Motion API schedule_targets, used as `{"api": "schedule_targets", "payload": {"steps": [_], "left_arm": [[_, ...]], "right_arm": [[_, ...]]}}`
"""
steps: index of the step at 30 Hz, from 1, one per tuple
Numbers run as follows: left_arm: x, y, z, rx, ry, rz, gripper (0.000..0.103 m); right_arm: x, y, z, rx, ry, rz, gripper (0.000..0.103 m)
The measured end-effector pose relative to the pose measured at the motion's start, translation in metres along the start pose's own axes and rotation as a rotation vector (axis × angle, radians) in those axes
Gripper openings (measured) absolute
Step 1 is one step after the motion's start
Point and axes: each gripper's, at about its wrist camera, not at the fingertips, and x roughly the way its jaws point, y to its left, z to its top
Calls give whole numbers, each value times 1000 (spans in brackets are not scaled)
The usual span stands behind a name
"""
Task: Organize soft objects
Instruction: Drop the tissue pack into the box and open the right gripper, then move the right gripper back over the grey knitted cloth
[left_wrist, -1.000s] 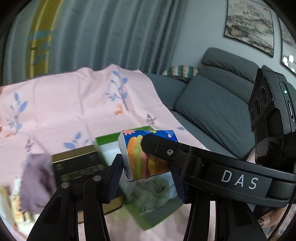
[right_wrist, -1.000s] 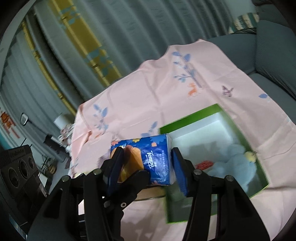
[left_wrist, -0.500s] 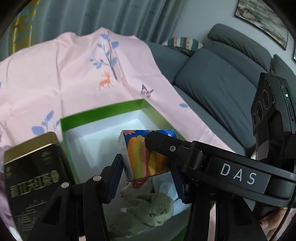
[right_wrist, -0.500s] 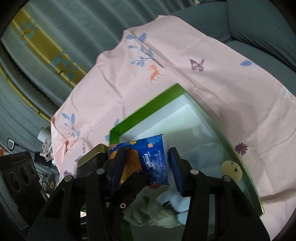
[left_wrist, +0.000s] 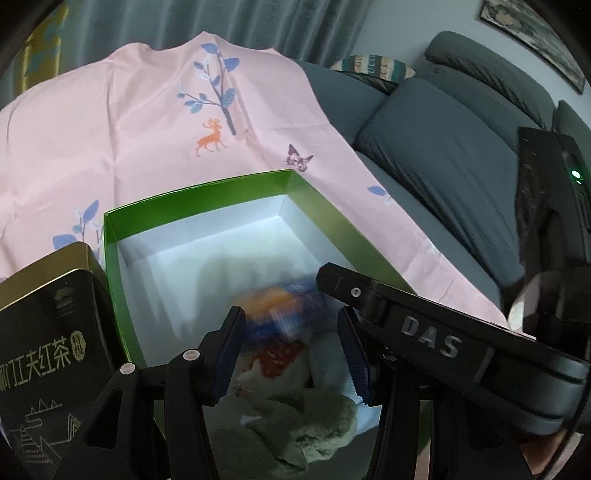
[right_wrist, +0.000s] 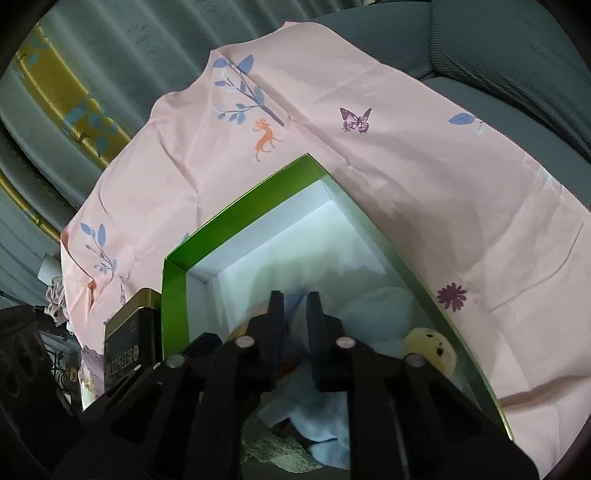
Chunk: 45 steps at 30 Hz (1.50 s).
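Tissue pack (left_wrist: 280, 310), blue with orange print, shows as a smear low in the middle of my left view, inside the green box (left_wrist: 192, 199) and over the soft things already in there. It lies in line with the gap of my left tool (left_wrist: 290, 321), just past the blue pads (left_wrist: 229, 354). The pads stand partly apart and look clear of it, so I have nothing gripped on that side.

My right tool (right_wrist: 295, 306) has its two fingers drawn almost together, with only a thin slit between them and nothing pinched there. A blurred trace of blue shows beyond the slit, down in the box. In the left view, one black finger of that same tool crosses the lower right of the frame, close beside my left tool.

Around the pack, a red and white soft piece (left_wrist: 280, 354) sits just below it. A rumpled green towel (left_wrist: 314, 424) fills the bottom of the box nearest me. In the right view a pale blue cloth (right_wrist: 325, 435) lies under the fingers, and a small yellow plush toy (right_wrist: 430, 345) rests against the box's right wall. The far half of the box floor is bare white.

A dark tea tin (left_wrist: 48, 350) with gold edges stands just beside the box's left wall. Box and tin both sit on a pink cloth (left_wrist: 129, 129) printed with blue trees, a deer and a butterfly. A grey sofa (left_wrist: 443, 166) fills the right of the left view, and a grey-green curtain (left_wrist: 147, 22) hangs across the top.
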Motion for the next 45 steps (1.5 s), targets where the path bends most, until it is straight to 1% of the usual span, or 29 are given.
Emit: {"api": "schedule_targets", "payload": {"steps": [3,4,5,7,9,10,11,12,13,14,16,17,18,19,20,21,25,27,31,34,36,41,43,45], "left_arm": [[-11,-4,-2,21,-15,21,54],[-14,-4,-2,26,-20,22,59],[-20,-4,-3,29,-28,23,64],[-34,-4,-6,26,-51,23,70],[-47,-2,-9,20,-72,25,72],[-54,-1,-11,14,-82,26,75],[-61,0,-13,7,-91,30,79],[-68,1,-16,-6,-101,37,81],[-75,1,-20,-17,-114,37,84],[-82,0,-23,-20,-123,29,84],[-95,-2,-29,-15,-132,15,84],[-99,-3,-32,-12,-134,15,85],[-105,-4,-35,-10,-137,19,85],[-111,-3,-38,-9,-144,24,87],[-117,-3,-41,-9,-152,27,89],[-123,-2,-44,-10,-161,30,90],[-147,5,-59,-13,-182,49,91],[-159,10,-68,-18,-192,68,91],[-179,26,-87,-44,-204,107,91],[-193,40,-102,-66,-208,148,102],[-203,52,-112,-77,-220,179,102],[-226,93,-144,-149,-223,260,102],[-237,114,-159,-200,-225,318,102],[-246,138,-178,-239,-227,337,102]], "right_arm": [[-6,2,-1,0,-14,8,13],[-9,4,-2,-1,-21,12,15],[-14,5,-3,-3,-31,14,15],[-22,9,-5,-9,-50,18,15],[-34,11,-8,-8,-76,28,18],[-38,13,-10,-10,-85,31,22],[-42,15,-12,-13,-93,32,29],[-49,17,-15,-20,-105,31,35],[-53,20,-18,-28,-112,27,48],[-58,23,-21,-40,-122,23,55],[-67,27,-26,-56,-138,18,60],[-71,29,-29,-57,-144,18,69],[-76,30,-32,-56,-152,23,74],[-79,32,-36,-60,-156,28,81],[-83,34,-39,-68,-162,34,85],[-89,37,-41,-75,-175,41,86],[-104,47,-49,-85,-212,39,96],[-112,54,-54,-95,-235,44,97],[-119,69,-64,-118,-251,50,100],[-121,83,-72,-150,-256,54,101],[-121,96,-79,-181,-253,64,101],[-118,129,-99,-257,-235,107,101],[-114,144,-108,-286,-221,133,101],[-108,157,-117,-320,-201,163,101]]}}
